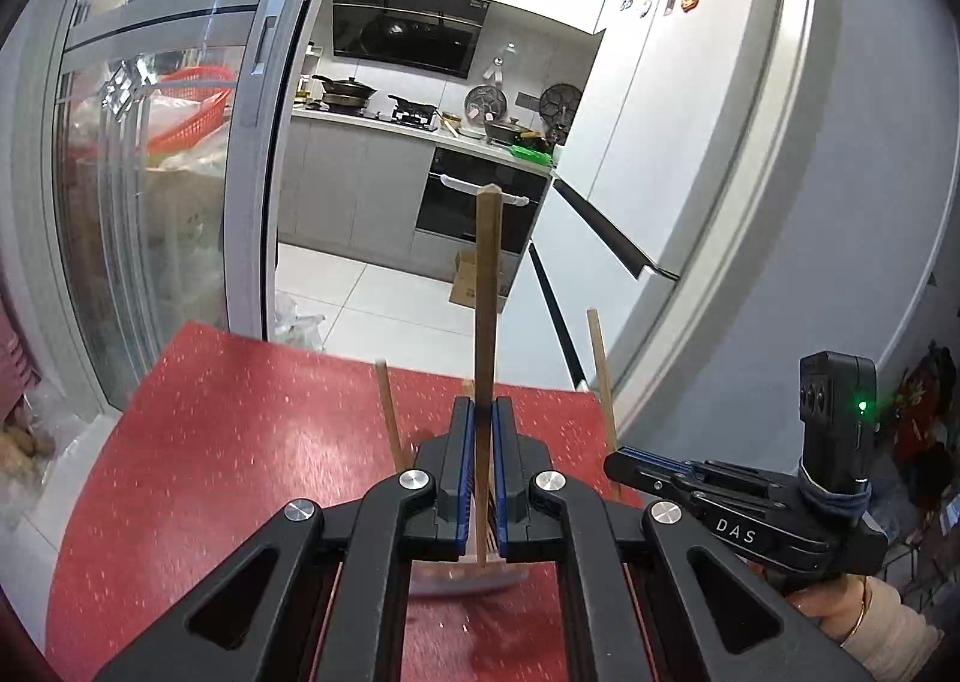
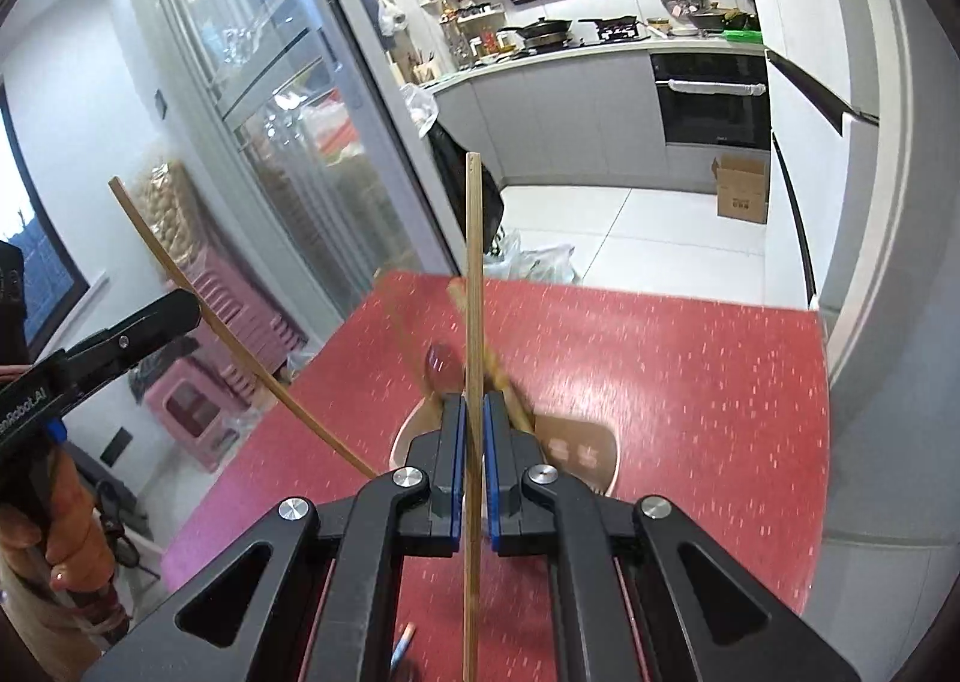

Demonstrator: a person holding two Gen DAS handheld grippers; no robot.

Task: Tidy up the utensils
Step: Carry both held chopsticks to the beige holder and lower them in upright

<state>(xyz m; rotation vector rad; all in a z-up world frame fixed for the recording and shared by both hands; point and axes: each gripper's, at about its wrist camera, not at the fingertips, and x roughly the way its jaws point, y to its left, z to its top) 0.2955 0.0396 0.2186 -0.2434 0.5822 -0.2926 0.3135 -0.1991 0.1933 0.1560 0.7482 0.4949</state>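
My left gripper (image 1: 483, 430) has its fingers clamped on a thin brown wooden chopstick (image 1: 487, 286), held upright at 12 o'clock so it can drop end-first into the pale round utensil holder (image 1: 462, 571) below. My right gripper (image 2: 474, 430) pinches a second slim bamboo chopstick (image 2: 474, 286) the same way, above the red speckled tabletop (image 2: 690, 370). The holder's contents blur together; I cannot count them, and its base is hidden behind my fingers.

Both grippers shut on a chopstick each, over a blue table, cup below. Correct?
Not quite: the table is red, as both wrist views show. The rest holds: left gripper and right gripper each clamp a chopstick above the cup.
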